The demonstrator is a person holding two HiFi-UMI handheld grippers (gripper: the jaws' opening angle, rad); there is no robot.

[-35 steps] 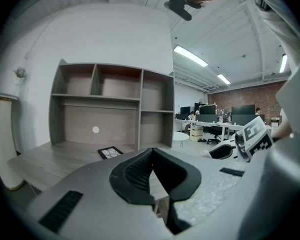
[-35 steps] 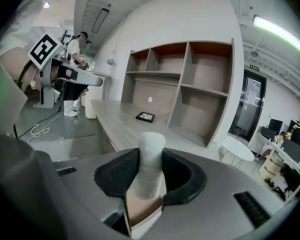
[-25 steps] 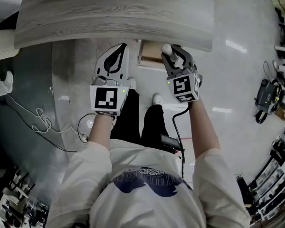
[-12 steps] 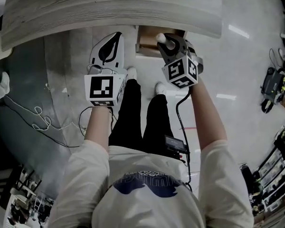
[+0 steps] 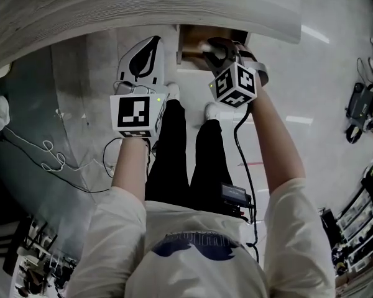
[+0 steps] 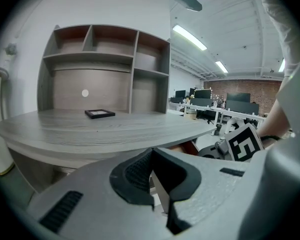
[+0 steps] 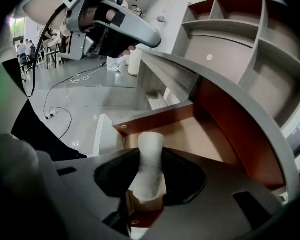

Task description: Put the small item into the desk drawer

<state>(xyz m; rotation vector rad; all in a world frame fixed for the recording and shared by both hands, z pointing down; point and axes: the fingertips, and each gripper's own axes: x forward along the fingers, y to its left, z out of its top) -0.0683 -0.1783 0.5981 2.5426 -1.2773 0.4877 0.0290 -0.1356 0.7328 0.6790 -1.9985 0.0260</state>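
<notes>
My right gripper is shut on a small white cylinder, which stands upright between the jaws. It hangs over the open wooden drawer under the grey desk. In the head view the cylinder shows only as a pale spot at the drawer's mouth, partly under the desk edge. To the left, my left gripper is in front of the desk edge, shut and holding nothing. Its own view shows the left gripper with the jaw tips together below the desktop.
A shelf unit and a small black frame stand on the desk. The person's legs and white shoes are below the drawer. A cable lies on the floor at left. Equipment stands at right.
My right gripper has moved forward with the white cylinder, from in front of the desk edge to over the open drawer. The left gripper has barely shifted.
</notes>
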